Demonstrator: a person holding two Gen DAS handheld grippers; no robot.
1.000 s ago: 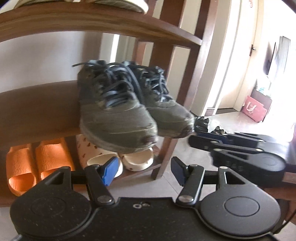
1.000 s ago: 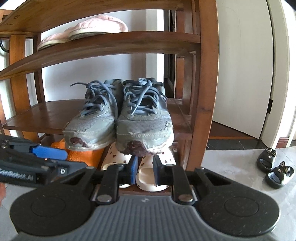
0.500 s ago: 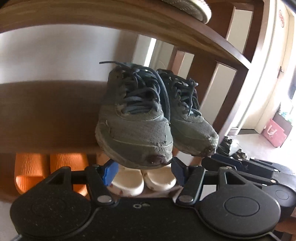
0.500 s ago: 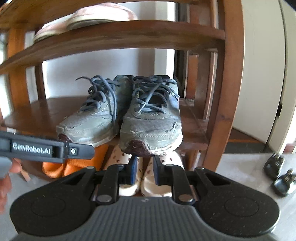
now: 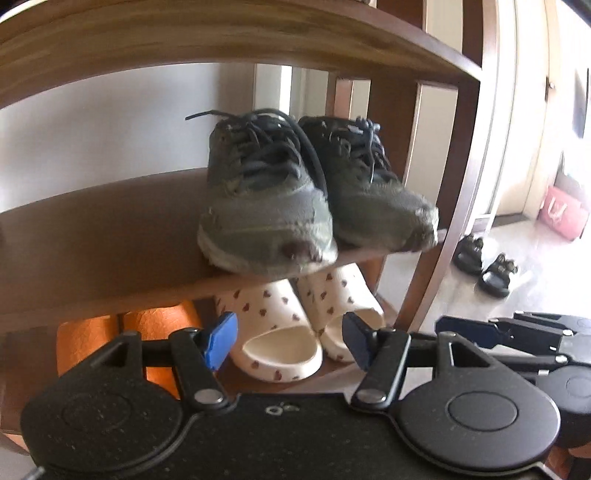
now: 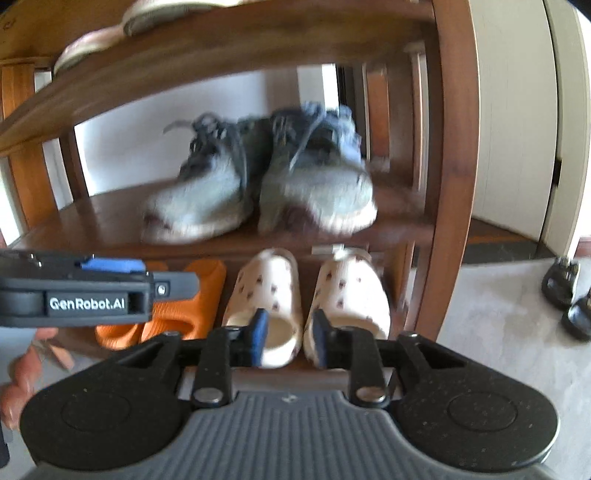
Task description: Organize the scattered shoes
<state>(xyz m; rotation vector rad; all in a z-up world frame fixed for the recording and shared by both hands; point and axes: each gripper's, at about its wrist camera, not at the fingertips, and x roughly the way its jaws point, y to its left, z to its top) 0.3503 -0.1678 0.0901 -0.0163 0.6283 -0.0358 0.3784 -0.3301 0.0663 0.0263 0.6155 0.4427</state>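
Note:
A worn grey-green pair of sneakers (image 5: 295, 206) stands side by side at the right end of the wooden rack's middle shelf (image 5: 92, 229), toes over the front edge; it also shows blurred in the right wrist view (image 6: 266, 184). My left gripper (image 5: 288, 341) is open and empty, below and in front of the sneakers. My right gripper (image 6: 288, 338) is open a little and empty, in front of the bottom shelf. A small black pair of sandals (image 5: 484, 264) lies on the floor right of the rack, also in the right wrist view (image 6: 569, 295).
Cream dotted slippers (image 5: 295, 325) and orange slippers (image 5: 122, 332) sit on the bottom shelf. Pink shoes (image 6: 110, 33) lie on the upper shelf. The rack's right post (image 6: 454, 166) stands beside a white door. A pink bag (image 5: 561, 214) sits far right.
Both grippers have drawn back and down from the sneakers, which stay on the middle shelf. The right gripper's jaws have opened slightly. The left gripper has swung to face the rack more squarely.

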